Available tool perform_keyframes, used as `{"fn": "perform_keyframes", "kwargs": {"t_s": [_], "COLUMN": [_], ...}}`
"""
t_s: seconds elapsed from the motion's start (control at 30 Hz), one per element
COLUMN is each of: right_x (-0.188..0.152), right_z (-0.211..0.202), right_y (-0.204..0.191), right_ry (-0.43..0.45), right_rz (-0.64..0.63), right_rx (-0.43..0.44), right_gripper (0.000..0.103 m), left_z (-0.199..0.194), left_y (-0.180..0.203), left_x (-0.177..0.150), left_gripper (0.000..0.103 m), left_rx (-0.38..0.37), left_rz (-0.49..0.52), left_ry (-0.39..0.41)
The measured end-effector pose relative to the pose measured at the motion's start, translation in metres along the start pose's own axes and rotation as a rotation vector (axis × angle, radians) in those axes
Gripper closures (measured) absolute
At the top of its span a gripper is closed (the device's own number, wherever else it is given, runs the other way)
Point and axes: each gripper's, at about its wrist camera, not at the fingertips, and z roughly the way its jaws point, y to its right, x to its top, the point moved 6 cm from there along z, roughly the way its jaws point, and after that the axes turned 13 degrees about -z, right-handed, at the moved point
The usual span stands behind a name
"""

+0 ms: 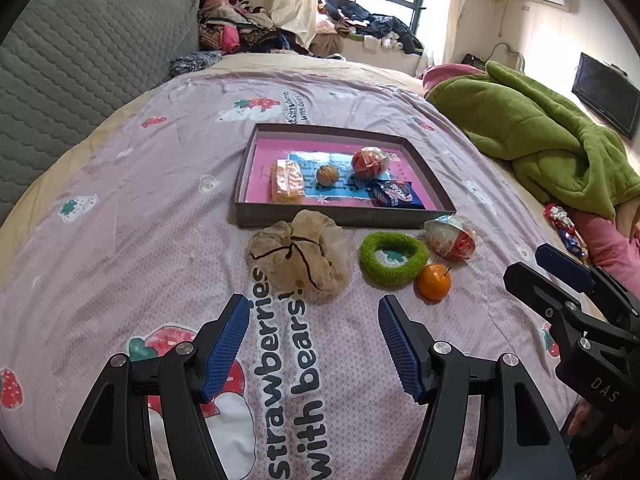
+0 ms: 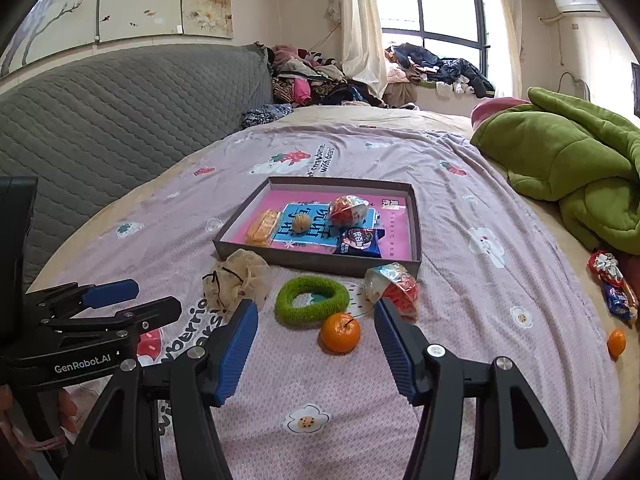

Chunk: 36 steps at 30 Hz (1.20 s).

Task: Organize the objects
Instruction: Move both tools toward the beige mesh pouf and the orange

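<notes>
Below me is a bed (image 1: 120,216) under a pale pink sheet printed with strawberries and bears. Lying straight on it: a shallow grey box (image 1: 344,216), a beige mesh scrunchie (image 1: 298,258) just before its near wall, a green fuzzy ring (image 1: 394,260), an orange mandarin (image 1: 434,282) touching the ring, a wrapped red snack (image 1: 452,238), and a rumpled green blanket (image 1: 552,136) at my right

The shallow box (image 1: 340,216) sits on the bed (image 1: 120,220); in it, left to right, lie a wrapped bar (image 1: 286,181), a walnut (image 1: 327,175), a wrapped ball (image 1: 369,163), with a snack packet (image 1: 396,195) nearer; before the box lie a scrunchie (image 1: 298,256), a ring (image 1: 394,260), a mandarin (image 1: 434,282) and, perhaps touching the box, another wrapped ball (image 1: 452,238).
</notes>
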Motion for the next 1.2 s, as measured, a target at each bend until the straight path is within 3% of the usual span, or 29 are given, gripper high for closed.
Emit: {"fn": "perform_keyframes", "kwargs": {"t_s": [1.2], "right_x": [-0.042], "right_z": [0.027], "right_y": [-0.006], "right_ry": [-0.095], "right_rz": [0.018], "right_rx": [0.021], "right_gripper": [0.043], "left_z": [0.036], "left_y": [-0.008], "left_x": [-0.031], "left_gripper": [0.034], "left_rx": [0.029], "left_rz": [0.005], "left_ry": [-0.092]}}
